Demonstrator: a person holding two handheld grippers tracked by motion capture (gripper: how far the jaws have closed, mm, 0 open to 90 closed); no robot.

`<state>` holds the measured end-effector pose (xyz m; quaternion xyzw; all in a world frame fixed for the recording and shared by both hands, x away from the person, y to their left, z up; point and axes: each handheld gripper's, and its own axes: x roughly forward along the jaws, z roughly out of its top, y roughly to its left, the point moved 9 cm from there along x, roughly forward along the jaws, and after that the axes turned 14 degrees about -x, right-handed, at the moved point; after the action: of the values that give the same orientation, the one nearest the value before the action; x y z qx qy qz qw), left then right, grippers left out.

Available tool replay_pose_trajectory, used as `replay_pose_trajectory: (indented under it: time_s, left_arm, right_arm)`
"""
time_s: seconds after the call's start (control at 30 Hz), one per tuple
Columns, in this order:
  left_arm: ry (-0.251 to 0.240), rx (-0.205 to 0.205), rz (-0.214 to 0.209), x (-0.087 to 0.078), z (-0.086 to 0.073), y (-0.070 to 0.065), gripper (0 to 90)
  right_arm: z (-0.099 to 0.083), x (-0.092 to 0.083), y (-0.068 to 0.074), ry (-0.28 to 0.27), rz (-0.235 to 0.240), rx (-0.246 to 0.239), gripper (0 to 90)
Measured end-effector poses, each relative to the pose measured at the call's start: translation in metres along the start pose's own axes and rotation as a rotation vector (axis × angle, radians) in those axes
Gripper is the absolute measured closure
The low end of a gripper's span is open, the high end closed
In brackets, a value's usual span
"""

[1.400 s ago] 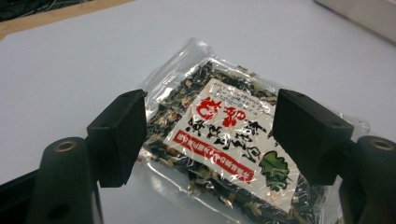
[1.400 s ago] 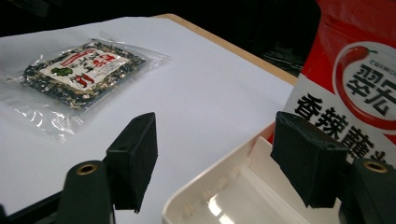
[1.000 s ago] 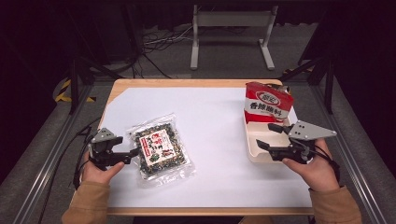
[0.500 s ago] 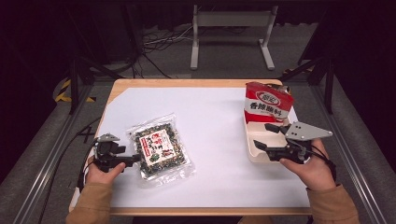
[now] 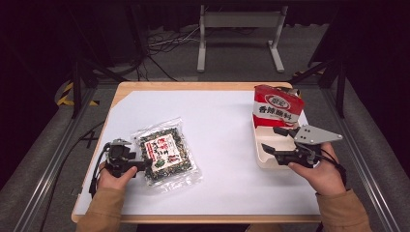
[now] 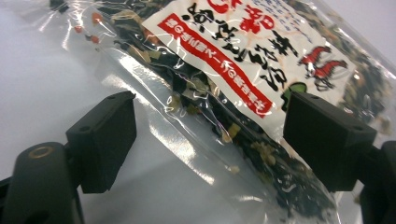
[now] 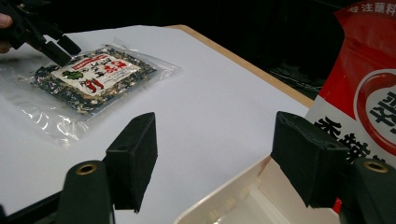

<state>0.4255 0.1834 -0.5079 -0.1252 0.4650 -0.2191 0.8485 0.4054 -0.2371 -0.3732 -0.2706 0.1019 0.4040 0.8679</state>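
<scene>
A clear bag of dark dried mix with a white and red label [image 5: 164, 154] lies flat on the white table sheet, left of centre. My left gripper [image 5: 141, 166] is low at the bag's left edge. In the left gripper view its jaws stand open [image 6: 210, 126] with the bag [image 6: 243, 70] between them, pads apart from the film. My right gripper [image 5: 270, 138] hovers open over the left end of a white tray [image 5: 261, 162], empty between its pads [image 7: 215, 154]. A red snack bag [image 5: 278, 106] stands upright in the tray's far end.
The right gripper view has the tray rim [image 7: 224, 205] just below the jaws, the red bag [image 7: 369, 107] at the right, and the clear bag [image 7: 93, 77] with the left gripper [image 7: 51, 42] far off. The wooden table edge [image 5: 193, 86] borders the sheet; a metal stand [image 5: 239, 19] is behind.
My left gripper has sunk toward the table and closed in on the clear bag's left edge. The right gripper, the tray and both bags have kept still.
</scene>
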Motion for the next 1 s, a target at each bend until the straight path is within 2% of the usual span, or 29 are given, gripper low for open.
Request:
replay_pose_trajectory:
  time_s: [0.03,0.07,0.17,0.33,0.4,0.47,0.53,0.63,0.7,0.87,0.97,1.0]
  left_arm:
    - [-0.001,0.012,0.015,0.002,0.000,0.000,20.2]
    - [-0.002,0.004,0.016,0.004,0.001,-0.001,20.8]
    - [-0.008,-0.014,0.009,0.007,0.003,-0.004,21.3]
    - [-0.035,-0.001,0.000,0.011,0.006,-0.003,19.6]
    - [-0.022,-0.023,-0.009,0.012,0.005,-0.002,15.5]
    - [-0.010,-0.018,-0.011,0.011,0.006,-0.001,15.1]
    - [-0.004,-0.027,-0.011,0.009,0.006,0.000,18.5]
    - [0.009,-0.061,-0.015,0.004,0.001,-0.001,26.1]
    - [0.012,-0.059,-0.014,0.002,-0.002,-0.001,26.7]
    - [0.030,-0.110,-0.042,0.001,-0.002,-0.003,23.6]
    - [0.033,-0.126,-0.054,0.001,0.000,-0.001,25.7]
    - [0.036,-0.125,-0.038,0.001,-0.001,-0.002,25.9]
  right_arm:
    - [0.000,0.000,0.000,0.000,0.000,0.000,31.7]
    - [0.000,0.000,0.000,0.000,0.000,0.001,31.7]
    - [-0.001,0.001,0.001,0.001,0.005,-0.003,31.8]
    - [-0.001,0.004,0.002,0.002,0.009,-0.002,31.5]
    - [-0.001,0.004,0.003,0.000,0.009,-0.004,31.6]
    - [-0.001,0.004,0.003,-0.002,0.009,-0.003,31.6]
    - [0.000,0.003,0.003,-0.005,0.008,-0.004,31.6]
    - [-0.001,0.003,0.002,-0.004,0.007,-0.003,31.4]
    - [-0.001,0.003,0.002,-0.004,0.007,-0.003,31.3]
    - [-0.001,0.003,0.003,-0.003,0.008,-0.006,31.1]
    - [-0.001,0.003,0.003,-0.003,0.007,-0.007,31.1]
    - [0.000,0.004,0.003,-0.004,0.007,-0.007,31.1]
